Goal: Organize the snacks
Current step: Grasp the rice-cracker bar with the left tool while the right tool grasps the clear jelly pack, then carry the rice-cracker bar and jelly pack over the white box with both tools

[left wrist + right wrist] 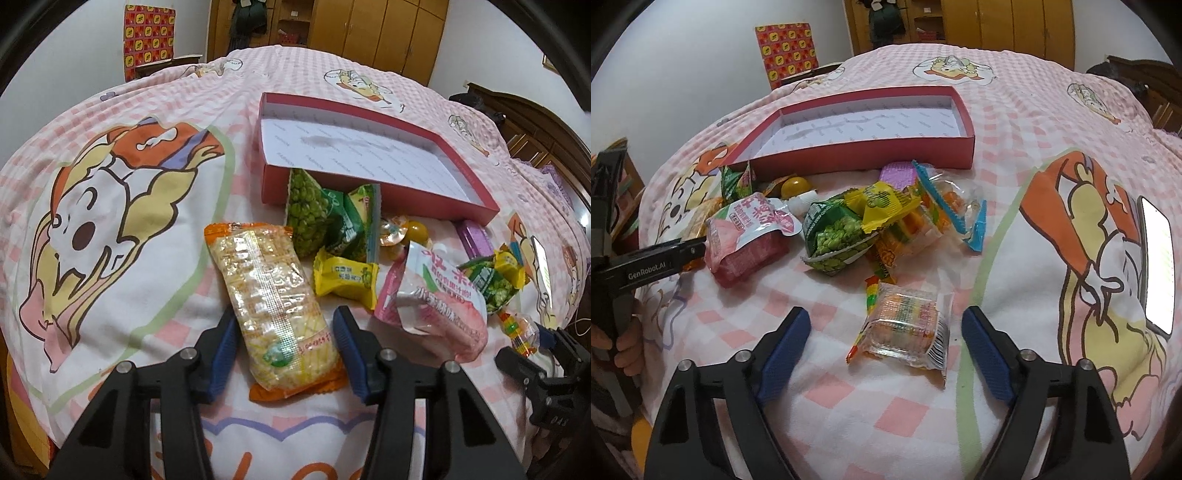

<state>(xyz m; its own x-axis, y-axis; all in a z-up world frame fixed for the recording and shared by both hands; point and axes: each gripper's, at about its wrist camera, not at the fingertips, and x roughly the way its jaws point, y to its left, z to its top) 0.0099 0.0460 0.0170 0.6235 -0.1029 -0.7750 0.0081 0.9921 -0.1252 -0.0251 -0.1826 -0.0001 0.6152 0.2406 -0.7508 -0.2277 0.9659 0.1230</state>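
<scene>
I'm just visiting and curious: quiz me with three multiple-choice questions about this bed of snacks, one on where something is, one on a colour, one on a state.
1. Where does the long cracker pack lie?
A. inside the box
B. between the left gripper's fingers
C. on the floor

2. What colour is the box outside?
A. red
B. blue
C. black

3. What is in the box?
A. all the snacks
B. one packet
C. nothing

Answers:
1 B, the blue pads flank the pack.
2 A, its outer walls are red.
3 C, only its white lining shows, and the snacks lie on the bedsheet.
</scene>
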